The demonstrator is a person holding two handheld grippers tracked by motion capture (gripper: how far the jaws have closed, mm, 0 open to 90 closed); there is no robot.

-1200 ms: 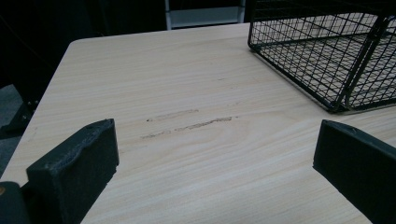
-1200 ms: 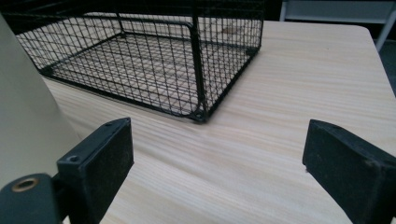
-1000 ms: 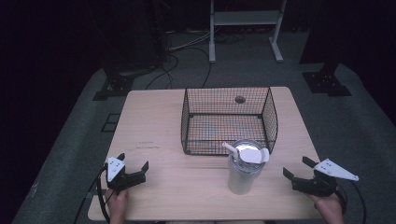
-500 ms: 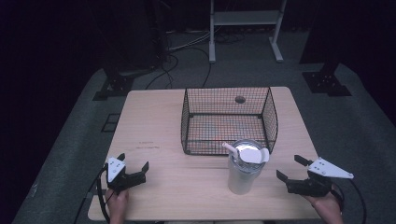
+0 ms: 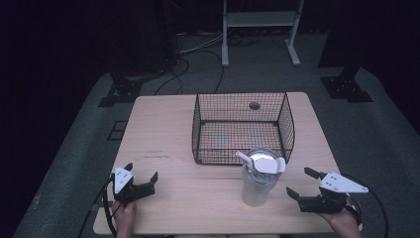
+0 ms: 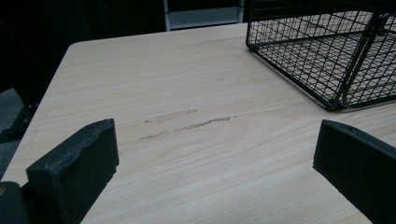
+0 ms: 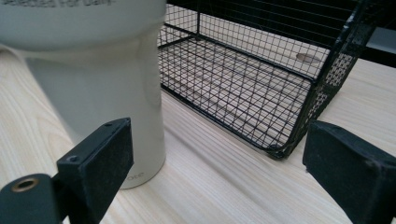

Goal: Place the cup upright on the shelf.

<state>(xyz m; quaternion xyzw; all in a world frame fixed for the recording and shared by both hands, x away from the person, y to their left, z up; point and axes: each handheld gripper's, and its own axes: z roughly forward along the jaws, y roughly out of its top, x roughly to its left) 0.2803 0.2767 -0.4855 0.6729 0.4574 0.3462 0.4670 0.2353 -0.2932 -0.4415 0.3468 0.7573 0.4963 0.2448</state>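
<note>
A pale tumbler (image 5: 258, 181) with a lid and straw stands upright on the wooden table (image 5: 198, 198), just in front of a black wire basket (image 5: 242, 128). My right gripper (image 5: 300, 182) is open at the table's front right, a short way right of the tumbler; its left jaw sits close to the tumbler (image 7: 98, 79) and the basket corner (image 7: 299, 116) lies ahead. My left gripper (image 5: 141, 172) is open at the front left, with bare wood (image 6: 196, 135) between its jaws and the basket (image 6: 327, 51) off to the upper right.
The basket looks empty. A small round hole (image 5: 254, 105) shows in the tabletop behind it. Dark scuff marks (image 6: 187, 123) cross the wood ahead of the left gripper. Beyond the table are a white frame (image 5: 260, 29), cables and black stand feet (image 5: 346, 87) on the floor.
My right gripper has moved left, closer to the tumbler. The left gripper, the tumbler and the basket have stayed put.
</note>
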